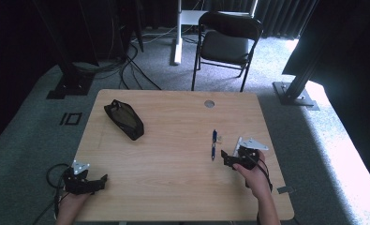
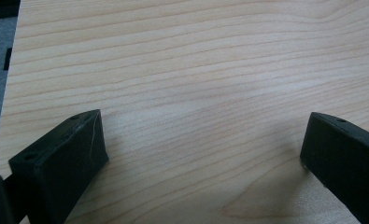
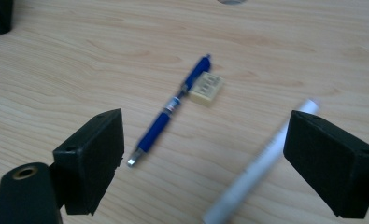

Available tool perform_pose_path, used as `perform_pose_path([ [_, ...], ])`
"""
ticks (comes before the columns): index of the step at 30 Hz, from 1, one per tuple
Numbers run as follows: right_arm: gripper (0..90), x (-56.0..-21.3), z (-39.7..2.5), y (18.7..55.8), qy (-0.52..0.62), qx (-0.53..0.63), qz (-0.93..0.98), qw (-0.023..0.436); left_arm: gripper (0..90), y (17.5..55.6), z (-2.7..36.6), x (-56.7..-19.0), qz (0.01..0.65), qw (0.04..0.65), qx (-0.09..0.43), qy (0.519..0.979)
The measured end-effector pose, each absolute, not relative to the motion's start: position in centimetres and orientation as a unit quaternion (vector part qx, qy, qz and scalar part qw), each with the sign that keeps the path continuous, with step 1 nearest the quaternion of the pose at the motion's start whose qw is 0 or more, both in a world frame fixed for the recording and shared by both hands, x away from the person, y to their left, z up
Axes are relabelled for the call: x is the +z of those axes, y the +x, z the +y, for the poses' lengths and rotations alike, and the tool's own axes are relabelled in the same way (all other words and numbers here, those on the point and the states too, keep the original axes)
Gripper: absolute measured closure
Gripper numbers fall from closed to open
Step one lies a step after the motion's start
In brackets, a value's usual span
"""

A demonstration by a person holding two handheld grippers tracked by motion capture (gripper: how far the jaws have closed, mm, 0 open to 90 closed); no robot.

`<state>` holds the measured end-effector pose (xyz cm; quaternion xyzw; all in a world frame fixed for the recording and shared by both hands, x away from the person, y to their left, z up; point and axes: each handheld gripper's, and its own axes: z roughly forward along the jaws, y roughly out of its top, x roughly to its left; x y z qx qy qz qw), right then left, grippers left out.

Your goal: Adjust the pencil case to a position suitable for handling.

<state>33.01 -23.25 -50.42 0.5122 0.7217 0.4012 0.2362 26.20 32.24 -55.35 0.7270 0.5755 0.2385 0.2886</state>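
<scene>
My right gripper point(image 3: 205, 154) jaws wide apart and empty, its view adding a white pen point(image 3: 261, 158) and eraser point(image 3: 206, 87) beside the blue pen point(image 3: 172, 108), long axis running away across the tabletop point(image 1: 173, 154), left gripper point(image 2: 201, 154) gaping, empty.

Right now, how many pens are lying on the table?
2: a blue pen beside a small eraser, and a white pen right of it, near the right hand-held gripper. The black pouch may hide more.

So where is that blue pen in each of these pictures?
High view: the blue pen lies right of the table's middle, just left of the right tool.
Left gripper view: bare tabletop ahead, no pen.
Right gripper view: the pen lies slantwise between the open jaws.
Shared landmark: the small pale eraser touching the pen.
</scene>
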Motion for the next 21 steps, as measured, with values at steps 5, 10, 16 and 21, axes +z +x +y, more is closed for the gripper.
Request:
perform_pose_path([
  [5,12.2,-50.1,-21.6,33.4,0.495,0.408,0.731,0.232,0.5,26.2,32.2,-55.3,0.576,0.289,0.239,0.727],
  [10,12.2,-50.0,-20.0,33.9,0.484,0.411,0.738,0.229,0.5,26.2,32.2,-55.3,0.576,0.289,0.239,0.727],
  [16,12.2,-50.1,-17.9,34.3,0.469,0.416,0.748,0.217,0.5,26.2,32.2,-55.3,0.576,0.289,0.238,0.727],
  [21,12.2,-50.1,-16.5,34.6,0.460,0.422,0.751,0.214,0.5,26.2,32.2,-55.3,0.576,0.289,0.239,0.727],
])
